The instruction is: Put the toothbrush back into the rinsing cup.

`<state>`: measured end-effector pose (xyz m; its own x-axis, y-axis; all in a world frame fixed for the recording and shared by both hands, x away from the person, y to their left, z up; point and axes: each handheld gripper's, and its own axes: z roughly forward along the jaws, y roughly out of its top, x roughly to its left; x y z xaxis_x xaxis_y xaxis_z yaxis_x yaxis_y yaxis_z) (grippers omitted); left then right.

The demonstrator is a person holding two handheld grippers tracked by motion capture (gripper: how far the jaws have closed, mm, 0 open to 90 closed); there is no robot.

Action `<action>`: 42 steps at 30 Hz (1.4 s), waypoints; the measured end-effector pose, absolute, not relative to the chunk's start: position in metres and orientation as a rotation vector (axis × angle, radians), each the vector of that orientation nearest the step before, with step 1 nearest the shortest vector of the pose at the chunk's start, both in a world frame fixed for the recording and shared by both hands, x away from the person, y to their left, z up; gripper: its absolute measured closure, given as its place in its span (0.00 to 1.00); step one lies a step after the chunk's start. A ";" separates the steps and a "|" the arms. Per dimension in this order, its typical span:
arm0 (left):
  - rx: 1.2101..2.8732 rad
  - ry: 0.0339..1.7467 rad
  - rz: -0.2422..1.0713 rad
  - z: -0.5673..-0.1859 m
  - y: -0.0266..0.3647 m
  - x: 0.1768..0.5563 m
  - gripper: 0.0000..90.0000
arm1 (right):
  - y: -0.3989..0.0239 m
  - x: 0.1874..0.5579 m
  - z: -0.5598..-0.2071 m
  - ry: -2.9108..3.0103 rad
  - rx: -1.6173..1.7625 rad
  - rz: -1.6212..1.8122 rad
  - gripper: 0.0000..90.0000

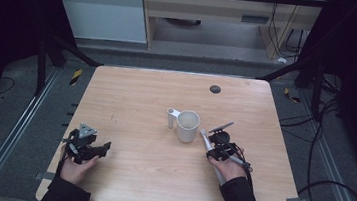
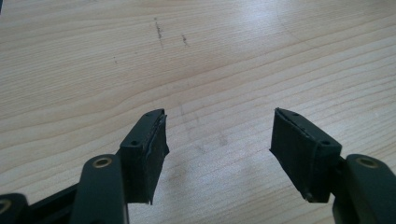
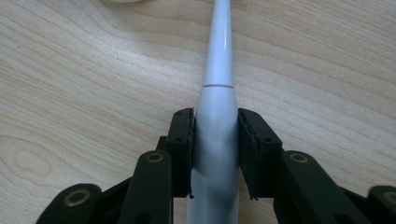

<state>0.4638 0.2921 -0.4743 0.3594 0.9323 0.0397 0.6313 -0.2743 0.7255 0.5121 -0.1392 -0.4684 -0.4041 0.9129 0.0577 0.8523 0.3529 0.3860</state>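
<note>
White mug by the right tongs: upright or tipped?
Upright. The white ceramic mug stands on the wooden table, round rim facing up, handle out to the left.

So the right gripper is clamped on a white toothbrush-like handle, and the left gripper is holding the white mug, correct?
Not quite. The left gripper holds nothing: the left gripper view shows its jaws open over bare table. The white mug stands apart. The right gripper is indeed clamped on the white handle.

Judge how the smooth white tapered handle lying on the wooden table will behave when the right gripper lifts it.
The smooth white tapered handle looks rigid, so it should lift without sagging. Its glossy, rounded body may slip or twist between the right gripper fingers, which press its sides. Gripped at the thick part, the slim end near the white mug might dip.
</note>
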 end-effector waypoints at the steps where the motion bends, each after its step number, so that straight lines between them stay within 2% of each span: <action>1: 2.007 1.352 0.628 -0.474 0.292 0.464 0.39 | -0.140 0.511 -0.467 2.435 1.615 0.544 0.75; 42: 2.000 1.348 0.631 -0.474 0.291 0.463 0.39 | -0.184 0.473 -0.390 1.898 1.407 1.228 0.75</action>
